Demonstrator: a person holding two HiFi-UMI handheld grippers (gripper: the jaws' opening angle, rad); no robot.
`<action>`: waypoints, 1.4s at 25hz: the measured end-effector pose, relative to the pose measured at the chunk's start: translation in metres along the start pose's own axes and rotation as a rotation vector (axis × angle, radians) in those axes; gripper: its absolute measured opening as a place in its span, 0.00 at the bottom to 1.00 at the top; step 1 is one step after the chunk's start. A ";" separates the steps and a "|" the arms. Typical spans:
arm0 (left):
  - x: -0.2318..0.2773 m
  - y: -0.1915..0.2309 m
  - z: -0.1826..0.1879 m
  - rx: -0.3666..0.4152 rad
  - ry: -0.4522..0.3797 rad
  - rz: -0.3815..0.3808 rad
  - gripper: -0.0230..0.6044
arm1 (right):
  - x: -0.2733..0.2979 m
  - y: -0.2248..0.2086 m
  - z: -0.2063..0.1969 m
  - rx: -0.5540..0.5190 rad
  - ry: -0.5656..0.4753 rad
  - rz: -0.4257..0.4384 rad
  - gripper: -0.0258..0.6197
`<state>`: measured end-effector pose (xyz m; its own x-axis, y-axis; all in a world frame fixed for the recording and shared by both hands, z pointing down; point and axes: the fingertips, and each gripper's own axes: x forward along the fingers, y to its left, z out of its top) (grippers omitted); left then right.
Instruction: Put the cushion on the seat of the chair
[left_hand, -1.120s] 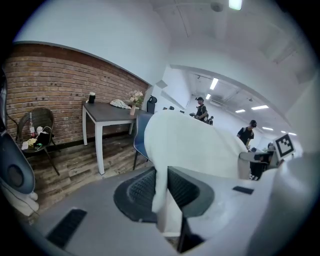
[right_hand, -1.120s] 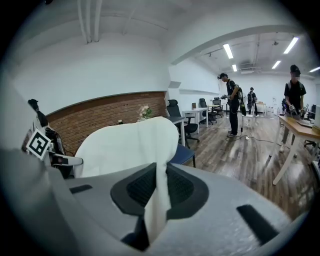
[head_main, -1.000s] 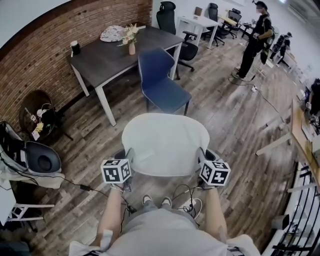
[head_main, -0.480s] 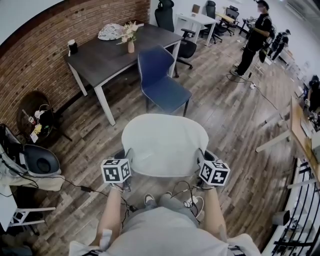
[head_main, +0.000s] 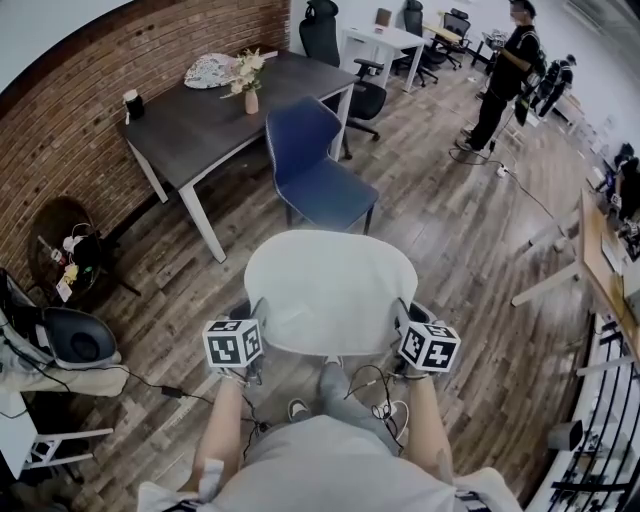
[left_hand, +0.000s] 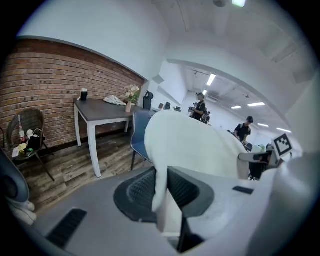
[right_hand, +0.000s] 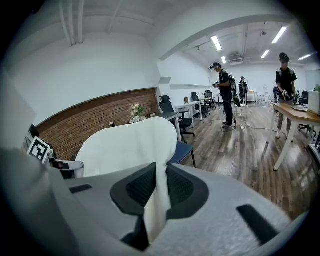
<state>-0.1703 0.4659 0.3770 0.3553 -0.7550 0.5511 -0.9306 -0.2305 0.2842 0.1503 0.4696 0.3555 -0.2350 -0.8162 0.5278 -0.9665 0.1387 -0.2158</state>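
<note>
**Cushion carried toward the chair.** The white cushion (head_main: 330, 292) is held flat in the air just short of the blue chair (head_main: 322, 183). Its far edge is near the chair's front legs and not yet over the seat. The left claw (head_main: 254, 312) is clamped on the cushion's left edge and the right claw (head_main: 404, 316) on its right edge. Each gripper view shows the white fabric pinched between the pads. Since a second ago the person's leg (head_main: 335, 385) has swung forward beneath the cushion and the chair has slid slightly leftward in the head view. Both grips are unchanged. This suggests a step toward the chair is under way, with reaching over the seat and lowering still to do.
</note>
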 end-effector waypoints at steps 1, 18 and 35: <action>0.007 0.000 0.004 0.000 0.001 0.002 0.13 | 0.007 -0.003 0.004 0.001 0.000 0.001 0.12; 0.148 -0.023 0.101 -0.008 0.005 0.036 0.13 | 0.136 -0.089 0.112 -0.009 0.019 0.043 0.12; 0.247 -0.038 0.152 -0.010 0.024 0.071 0.13 | 0.230 -0.152 0.164 0.010 0.055 0.078 0.12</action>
<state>-0.0605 0.1950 0.3831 0.2908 -0.7539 0.5890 -0.9526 -0.1711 0.2513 0.2598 0.1687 0.3754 -0.3148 -0.7710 0.5535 -0.9441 0.1943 -0.2663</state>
